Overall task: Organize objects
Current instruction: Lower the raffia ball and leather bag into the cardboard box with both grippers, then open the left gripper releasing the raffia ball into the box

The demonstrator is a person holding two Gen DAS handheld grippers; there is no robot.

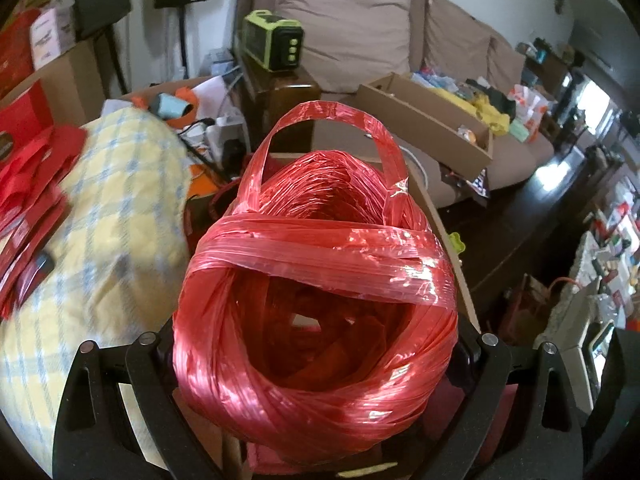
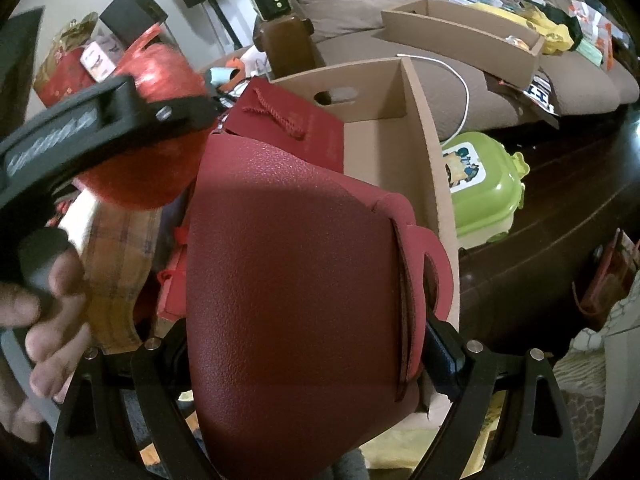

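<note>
left gripper [image 1: 316, 344]: matte black finger arms, triangular cut-outs, silver round pivot pins at the linkage heads | right gripper [image 2: 308, 354]: same black arms, silver pins beside each finger base | left hand [image 2: 44, 300]: bare fingers around a black handle, behind the left gripper's fingers

Soft daylight from the right, glare on the dark floor [image 1: 560, 168], blurred, fisheye-bent edges.
</note>
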